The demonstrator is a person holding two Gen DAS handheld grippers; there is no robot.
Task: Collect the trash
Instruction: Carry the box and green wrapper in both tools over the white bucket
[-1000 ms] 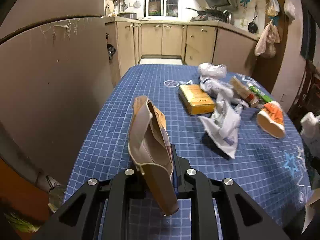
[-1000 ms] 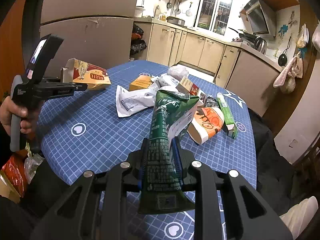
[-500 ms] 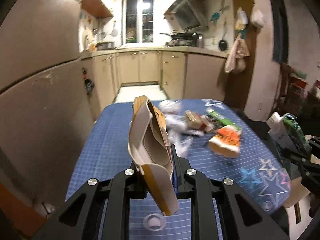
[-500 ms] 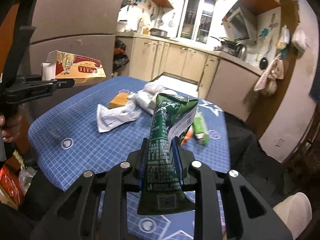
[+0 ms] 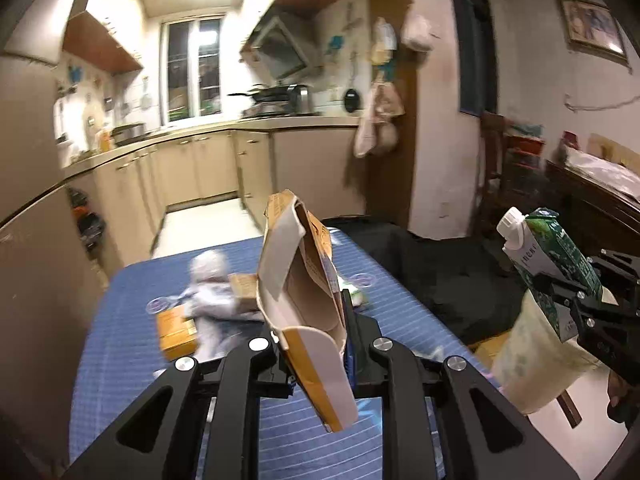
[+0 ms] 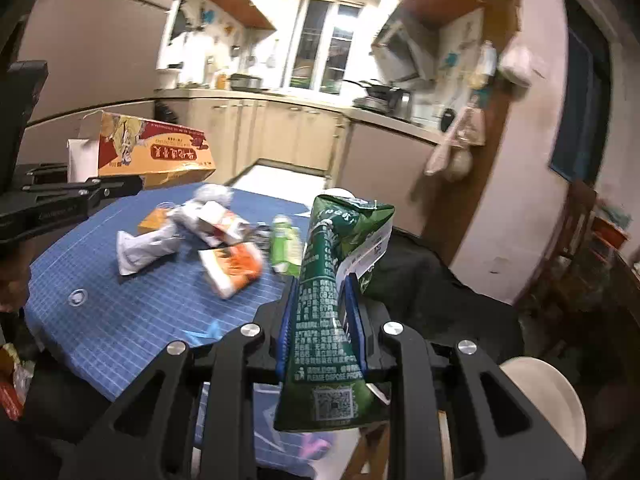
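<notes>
My left gripper [image 5: 314, 344] is shut on an open orange cardboard box [image 5: 304, 300], held above the blue table [image 5: 120, 360]; the box also shows in the right wrist view [image 6: 156, 156]. My right gripper [image 6: 320, 320] is shut on a crushed green carton [image 6: 336, 280], held off the table's right side; it also shows in the left wrist view [image 5: 552, 252]. Loose trash lies on the table: a white wrapper [image 6: 144, 246], an orange-and-white pack [image 6: 234, 266], a green bottle [image 6: 286, 242] and a yellow box [image 5: 176, 332].
A white stool [image 6: 548, 392] stands low at the right. A dark chair or cloth [image 6: 440, 292] is beside the table's right edge. Kitchen cabinets [image 5: 200, 168] run along the back, and a fridge [image 5: 36, 280] is on the left.
Both grippers have lifted and swung to the right with their items still held. The table trash has slid lower and left in both views; the scene is motion-blurred.
</notes>
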